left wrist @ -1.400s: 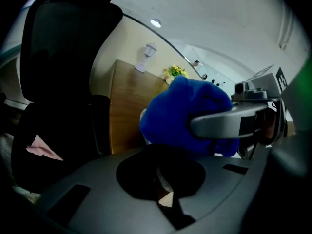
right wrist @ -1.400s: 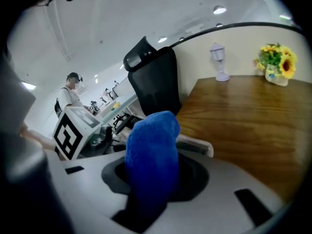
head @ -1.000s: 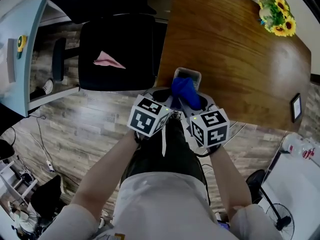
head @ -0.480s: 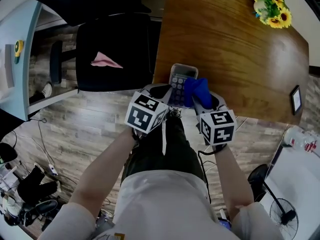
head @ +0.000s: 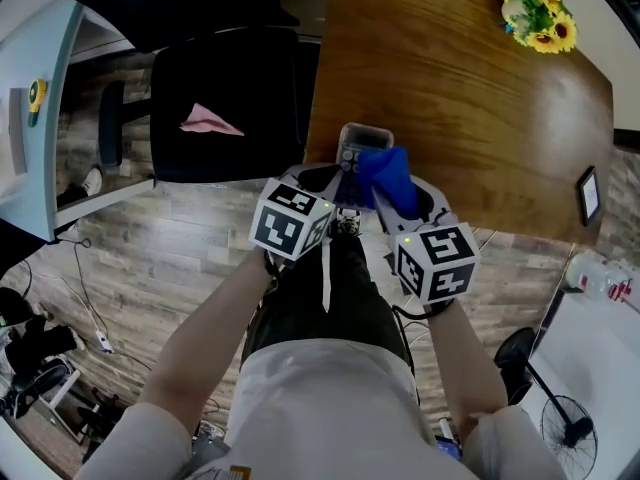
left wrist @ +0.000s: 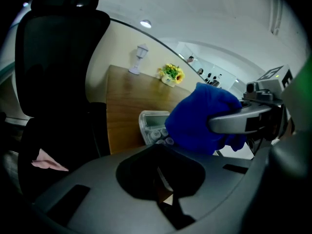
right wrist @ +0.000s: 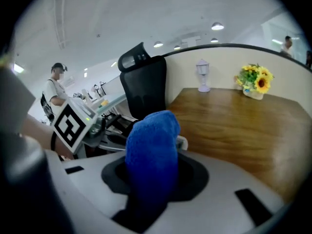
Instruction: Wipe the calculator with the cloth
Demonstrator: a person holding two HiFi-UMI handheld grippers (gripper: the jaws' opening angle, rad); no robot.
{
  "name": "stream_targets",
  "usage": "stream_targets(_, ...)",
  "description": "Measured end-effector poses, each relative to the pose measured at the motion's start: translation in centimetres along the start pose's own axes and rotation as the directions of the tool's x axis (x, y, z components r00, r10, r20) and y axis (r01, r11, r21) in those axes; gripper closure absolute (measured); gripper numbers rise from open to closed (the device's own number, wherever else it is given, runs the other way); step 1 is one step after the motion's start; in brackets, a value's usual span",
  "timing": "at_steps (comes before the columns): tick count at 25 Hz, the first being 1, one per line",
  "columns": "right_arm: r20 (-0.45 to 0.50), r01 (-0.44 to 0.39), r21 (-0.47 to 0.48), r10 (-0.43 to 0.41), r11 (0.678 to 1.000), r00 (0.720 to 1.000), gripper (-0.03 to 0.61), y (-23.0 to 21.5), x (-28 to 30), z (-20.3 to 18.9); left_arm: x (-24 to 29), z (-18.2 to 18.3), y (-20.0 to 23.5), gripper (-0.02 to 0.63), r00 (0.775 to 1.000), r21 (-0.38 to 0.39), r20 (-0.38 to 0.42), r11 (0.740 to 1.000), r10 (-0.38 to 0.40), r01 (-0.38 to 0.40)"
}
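Calculator (head: 358,140) lengthwise away, display far; left gripper (head: 335,190) jaws clamp it; right gripper (head: 397,198) jaws pinch cloth (head: 385,171).

The fuzzy blue cloth (head: 385,173) was vivid blue; the plastic calculator (head: 360,138) pale grey with grey keys; the wooden table (head: 470,98) warm brown, grained; the sunflower bunch (head: 540,13) yellow; the office chair (head: 240,88) black.

no text readable; calculator (left wrist: 152,123) key print too blurred
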State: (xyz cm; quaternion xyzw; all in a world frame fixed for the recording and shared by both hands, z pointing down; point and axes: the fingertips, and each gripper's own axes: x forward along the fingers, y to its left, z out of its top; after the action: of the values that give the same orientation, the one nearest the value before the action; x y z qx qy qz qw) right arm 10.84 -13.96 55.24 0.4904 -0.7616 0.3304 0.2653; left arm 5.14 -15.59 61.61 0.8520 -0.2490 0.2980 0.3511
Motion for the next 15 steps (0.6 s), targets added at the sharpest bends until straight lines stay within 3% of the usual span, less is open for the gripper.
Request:
stream_targets(4, -0.002, -0.068, 0.056, 0.068, 0.996, 0.998, 0.445, 2.8, 1.6, -0.4, 0.0, 0.0, 0.1, 0.612, 1.0, -0.004, 0.003, 1.0, 0.0, 0.0)
stream_targets(9, -0.045, -0.064, 0.085, 0.068, 0.994, 0.997, 0.445, 3.4, 3.3, -3.4, 0.0, 0.1, 0.0, 0.612, 1.0, 0.002, 0.003, 1.0, -0.003, 0.003)
stream_targets(15, -0.048, -0.049, 0.019, 0.05, 0.999, 0.998, 0.445, 2.4, 2.6, -5.1, 0.1, 0.1, 0.0, 0.612, 1.0, 0.018, 0.001, 1.0, -0.016, 0.016)
